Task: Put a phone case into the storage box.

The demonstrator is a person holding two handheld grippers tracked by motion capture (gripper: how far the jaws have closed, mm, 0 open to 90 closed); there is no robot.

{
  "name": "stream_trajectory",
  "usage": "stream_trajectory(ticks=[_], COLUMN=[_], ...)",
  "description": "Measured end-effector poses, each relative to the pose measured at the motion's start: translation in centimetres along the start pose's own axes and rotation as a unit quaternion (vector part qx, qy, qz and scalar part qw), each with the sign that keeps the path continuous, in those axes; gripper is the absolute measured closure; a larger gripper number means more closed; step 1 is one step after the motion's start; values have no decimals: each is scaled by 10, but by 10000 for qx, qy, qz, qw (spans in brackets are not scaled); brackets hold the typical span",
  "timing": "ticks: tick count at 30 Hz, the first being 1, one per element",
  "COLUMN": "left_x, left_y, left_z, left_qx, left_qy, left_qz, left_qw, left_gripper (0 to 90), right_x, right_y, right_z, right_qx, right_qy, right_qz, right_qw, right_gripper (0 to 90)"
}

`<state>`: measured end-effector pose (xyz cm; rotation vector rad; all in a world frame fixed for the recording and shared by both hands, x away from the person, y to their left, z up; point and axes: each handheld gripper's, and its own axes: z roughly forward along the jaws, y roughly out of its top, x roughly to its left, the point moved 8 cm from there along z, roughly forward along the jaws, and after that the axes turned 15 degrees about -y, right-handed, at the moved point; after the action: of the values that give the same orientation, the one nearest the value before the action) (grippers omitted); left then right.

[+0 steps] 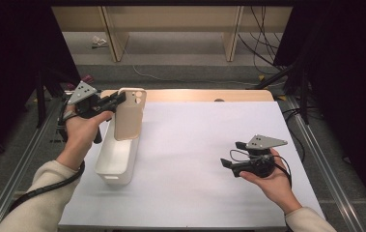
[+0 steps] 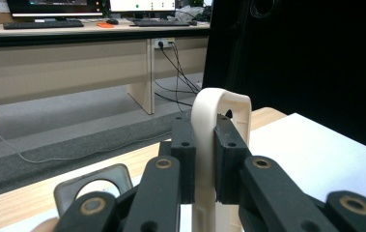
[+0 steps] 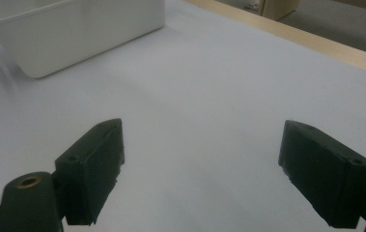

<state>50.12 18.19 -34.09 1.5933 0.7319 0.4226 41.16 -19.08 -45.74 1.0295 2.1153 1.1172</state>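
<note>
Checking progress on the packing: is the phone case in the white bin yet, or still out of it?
Out. The left gripper holds the beige phone case upright above the white bin, pads shut on its edge.

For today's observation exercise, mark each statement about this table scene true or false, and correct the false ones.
1. The left gripper is shut on the phone case. True.
2. The phone case lies flat on the table. False: it is held upright above the white bin.
3. The right gripper has its jaws open with nothing between them. True.
4. The white bin sits at the table's right side. False: it sits at the left.
5. The right gripper is holding the bin. False: it is apart from it.
</note>
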Motion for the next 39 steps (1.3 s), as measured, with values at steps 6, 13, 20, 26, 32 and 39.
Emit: stream_trajectory(ticks=[6,13,20,26,32,39], left_x=[12,25,37,45,50,56], left_y=[-1,-1,-2,-3,-5,-10], left_z=[-2,-5,-7,-6,-2,3], left_qx=[-19,-51,-73,-101,-146,-124], left_qy=[67,146,225,241,197,222], left_qz=[-49,-66,-90,-111,-112,-134], left_qw=[10000,9999,9997,9996,9996,9996], left_gripper=[814,814,814,814,813,813], right_x=[-1,-3,-4,-4,-5,-5], right_y=[-1,-1,-2,-2,-2,-2], right_z=[-1,-2,-2,-2,-2,-2], right_qx=[19,5,18,4,10,3], right_qy=[-13,-27,-29,-25,-20,-23], right_qz=[12,60,84,92,98,101], right_qw=[10000,10000,10000,10000,9999,9999], right_gripper=[171,171,171,171,172,172])
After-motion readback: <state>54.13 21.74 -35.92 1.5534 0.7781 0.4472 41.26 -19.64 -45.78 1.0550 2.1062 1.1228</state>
